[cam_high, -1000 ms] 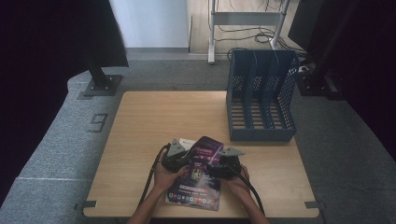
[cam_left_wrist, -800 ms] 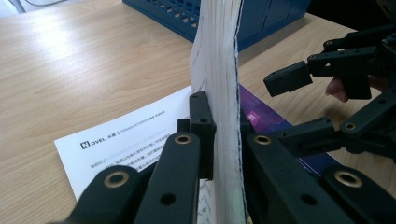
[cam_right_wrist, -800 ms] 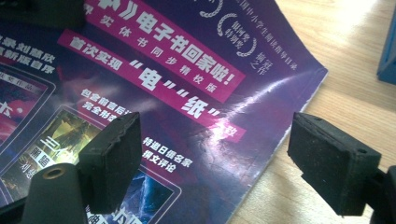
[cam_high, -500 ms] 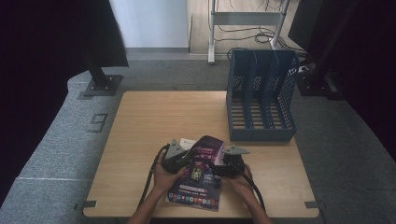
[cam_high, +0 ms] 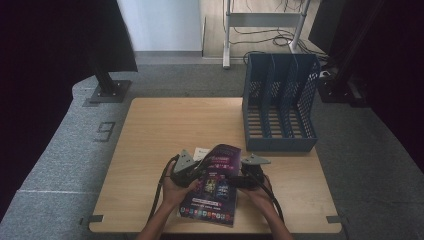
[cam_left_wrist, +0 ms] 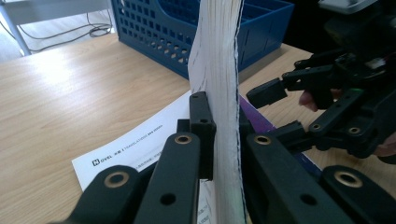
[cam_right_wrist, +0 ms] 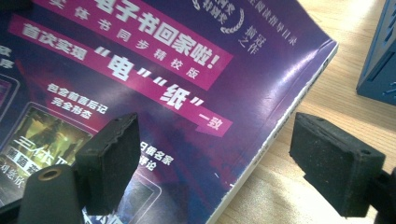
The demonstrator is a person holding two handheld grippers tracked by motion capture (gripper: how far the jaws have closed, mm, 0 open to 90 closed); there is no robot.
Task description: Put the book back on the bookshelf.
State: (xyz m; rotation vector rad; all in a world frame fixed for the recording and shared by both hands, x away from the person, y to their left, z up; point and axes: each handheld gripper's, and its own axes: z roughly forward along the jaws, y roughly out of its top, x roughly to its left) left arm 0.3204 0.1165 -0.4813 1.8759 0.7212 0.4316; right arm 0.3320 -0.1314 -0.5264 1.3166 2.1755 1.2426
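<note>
High view: wooden tabletop [cam_high: 165, 130] w/ a blue file rack [cam_high: 280, 102] standing at its far right, slots open toward the camera. Near the front edge, centre, a purple magazine [cam_high: 214, 187] is tipped up, its far end raised off the wood, near end down by the person's side. Left tongs [cam_high: 192, 172] meet its left edge, right tongs [cam_high: 239, 181] sit at its right edge; a hand behind each. A white paper sheet [cam_high: 201, 152] pokes out from under the magazine's far-left corner.

Left gripper view: left tongs [cam_left_wrist: 219, 140] are clamped tight on the magazine [cam_left_wrist: 218, 70], jaws pressed to both sides of the page block, which stands edge-on and upright between them. White sheet [cam_left_wrist: 135, 144] w/ printed text lies flat on the tabletop [cam_left_wrist: 70, 107] below. Blue rack [cam_left_wrist: 187, 32] behind. Right tongs [cam_left_wrist: 282, 109] show at right, jaws spread, just beside the magazine's purple cover, no clear contact.

Right gripper view: right tongs [cam_right_wrist: 231, 161] are wide apart, holding nothing. The magazine's [cam_right_wrist: 154, 88] cover w/ pink banner and Chinese text sits close in front; its spine edge runs btw the two pads. Left pad overlaps the cover, right pad over bare tabletop [cam_right_wrist: 364, 70]. Rack corner [cam_right_wrist: 380, 65] at far right.
</note>
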